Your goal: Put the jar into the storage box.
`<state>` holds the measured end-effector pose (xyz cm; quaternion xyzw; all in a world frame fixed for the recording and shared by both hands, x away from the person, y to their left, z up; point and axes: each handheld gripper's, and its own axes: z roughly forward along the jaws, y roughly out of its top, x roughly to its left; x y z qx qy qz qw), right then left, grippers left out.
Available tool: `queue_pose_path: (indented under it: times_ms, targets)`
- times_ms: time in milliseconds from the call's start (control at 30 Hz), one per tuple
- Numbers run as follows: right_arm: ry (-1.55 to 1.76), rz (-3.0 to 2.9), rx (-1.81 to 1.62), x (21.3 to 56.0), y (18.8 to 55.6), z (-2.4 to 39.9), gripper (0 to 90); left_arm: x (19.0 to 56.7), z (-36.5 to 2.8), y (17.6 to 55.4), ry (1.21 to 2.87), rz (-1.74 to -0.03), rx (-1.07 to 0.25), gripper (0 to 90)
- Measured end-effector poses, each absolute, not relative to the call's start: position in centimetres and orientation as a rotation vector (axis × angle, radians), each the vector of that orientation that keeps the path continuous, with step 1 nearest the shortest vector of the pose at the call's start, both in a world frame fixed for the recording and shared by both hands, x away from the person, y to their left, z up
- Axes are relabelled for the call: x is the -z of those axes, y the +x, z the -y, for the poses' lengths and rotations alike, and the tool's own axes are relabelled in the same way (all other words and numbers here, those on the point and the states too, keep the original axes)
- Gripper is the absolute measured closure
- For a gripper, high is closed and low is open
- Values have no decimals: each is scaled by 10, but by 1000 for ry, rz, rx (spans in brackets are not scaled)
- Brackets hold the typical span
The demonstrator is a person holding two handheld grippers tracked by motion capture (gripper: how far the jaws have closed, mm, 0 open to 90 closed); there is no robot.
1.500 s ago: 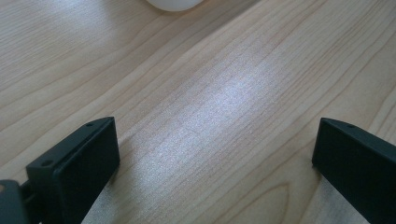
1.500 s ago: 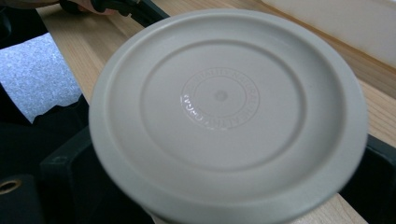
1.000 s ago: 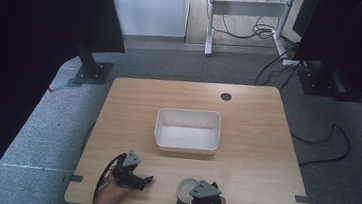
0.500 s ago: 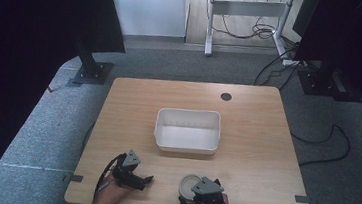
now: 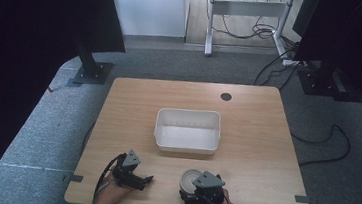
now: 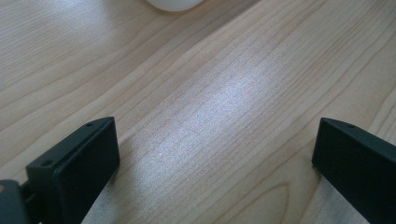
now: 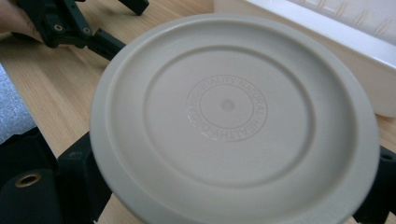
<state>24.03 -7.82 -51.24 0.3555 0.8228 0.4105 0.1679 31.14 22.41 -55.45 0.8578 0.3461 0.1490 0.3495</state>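
Note:
A round pale plate [image 7: 229, 116], its underside with an embossed ring of lettering facing the camera, sits between the two black jaws of my right gripper [image 7: 233, 140], which hold it at its widest points. In the high view the plate [image 5: 189, 178] is near the table's front edge, right gripper [image 5: 196, 185] behind it. My left gripper [image 5: 146, 180] rests left of it, and in its own view the left gripper [image 6: 215, 140] is open over bare wood. The left gripper [image 7: 70, 23] is also seen beyond the plate, held by a hand.
A white rectangular tub [image 5: 187, 129] stands at the middle of the wooden table [image 5: 257, 119], and its wall [image 7: 327, 42] is just beyond the plate. A round cable hole [image 5: 226, 97] is at the back. Dark stands and cables surround the table.
The right gripper and the plate have shifted slightly forward, away from the table's front edge. The left gripper has stayed put.

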Motion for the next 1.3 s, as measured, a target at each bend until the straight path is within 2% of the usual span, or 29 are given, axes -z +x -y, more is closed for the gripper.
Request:
queue_pose_path:
  times_ms: [1300]
  targets:
    - [1040,-2299,-1160,484,285,69,92,554,-224,312,2224,-896,-385,3]
